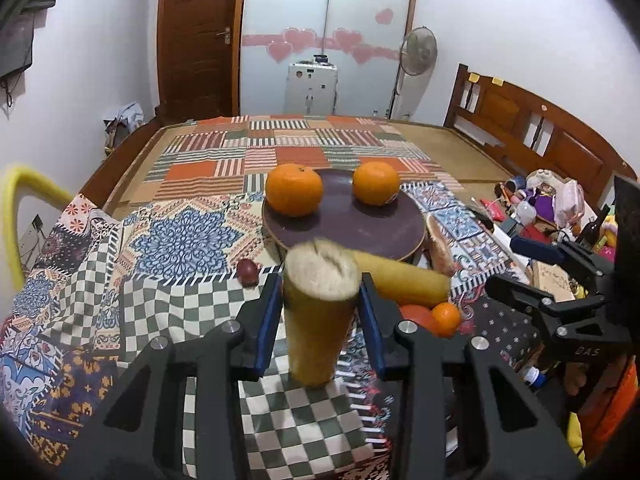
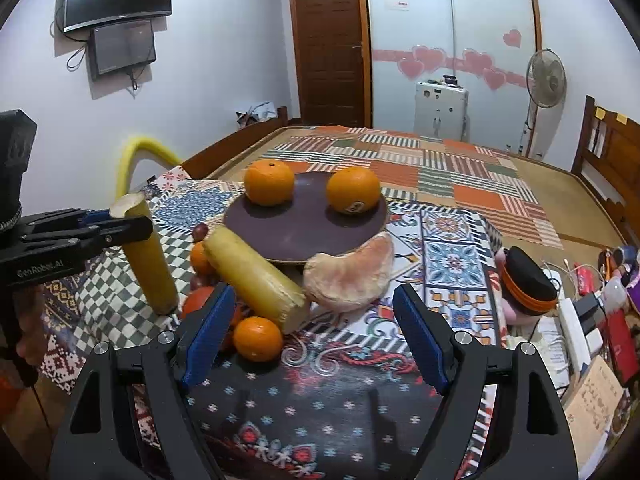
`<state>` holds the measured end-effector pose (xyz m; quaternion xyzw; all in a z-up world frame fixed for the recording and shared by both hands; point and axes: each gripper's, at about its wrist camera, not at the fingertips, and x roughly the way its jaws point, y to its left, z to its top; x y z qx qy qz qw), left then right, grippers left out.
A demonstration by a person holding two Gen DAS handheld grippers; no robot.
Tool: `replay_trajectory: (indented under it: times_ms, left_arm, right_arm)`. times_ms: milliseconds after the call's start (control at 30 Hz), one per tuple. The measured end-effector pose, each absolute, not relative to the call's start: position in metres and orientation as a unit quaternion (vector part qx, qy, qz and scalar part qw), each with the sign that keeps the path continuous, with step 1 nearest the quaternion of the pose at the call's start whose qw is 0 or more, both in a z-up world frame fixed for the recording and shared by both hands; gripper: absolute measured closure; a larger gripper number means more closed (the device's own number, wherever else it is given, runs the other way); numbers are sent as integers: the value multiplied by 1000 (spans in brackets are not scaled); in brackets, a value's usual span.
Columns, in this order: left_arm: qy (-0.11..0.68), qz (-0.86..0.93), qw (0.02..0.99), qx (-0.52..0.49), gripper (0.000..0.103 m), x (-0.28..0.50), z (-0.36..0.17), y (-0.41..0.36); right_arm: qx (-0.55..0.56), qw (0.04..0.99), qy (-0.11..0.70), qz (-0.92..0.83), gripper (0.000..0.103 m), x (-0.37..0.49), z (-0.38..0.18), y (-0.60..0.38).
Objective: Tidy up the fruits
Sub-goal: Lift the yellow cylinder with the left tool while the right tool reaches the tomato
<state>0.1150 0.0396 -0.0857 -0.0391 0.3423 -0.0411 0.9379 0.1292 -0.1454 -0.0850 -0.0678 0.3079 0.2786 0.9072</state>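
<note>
Pinching an upright yellow cane piece (image 1: 318, 312) at lower centre, the left gripper (image 1: 320, 312) looks mid-pickup, its next move likely a carry to the dark plate (image 1: 344, 228) above, while the right gripper (image 2: 316, 336) hangs spread.

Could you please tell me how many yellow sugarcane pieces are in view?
2: one sugarcane piece stands upright in the left gripper; the other sugarcane piece lies by the plate.

"GenRobot.AI" on left gripper (image 2: 120, 224), "DAS" on right gripper (image 1: 516, 252)
</note>
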Motion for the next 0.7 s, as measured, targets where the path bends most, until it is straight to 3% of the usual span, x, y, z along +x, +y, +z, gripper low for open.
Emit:
replay_trajectory:
  times_ms: [133,333,533,700]
  left_arm:
    - [365,-51,928,-45,66,121,-107,37]
    - [358,-43,932,-36,75,129,-116,36]
    - [375,-57,925,-20,75,137,-112,38]
    - [386,-70,920,-24,68,151,-109,41]
  right_arm:
    - [-74,905,307,286,24,126,-86,-138]
    - [-81,902,308,292,24,125,-88,-134]
    - [-79,898,314,297,24,129,-94,-128]
    - [-72,896,317,304,24,132,-97,-125]
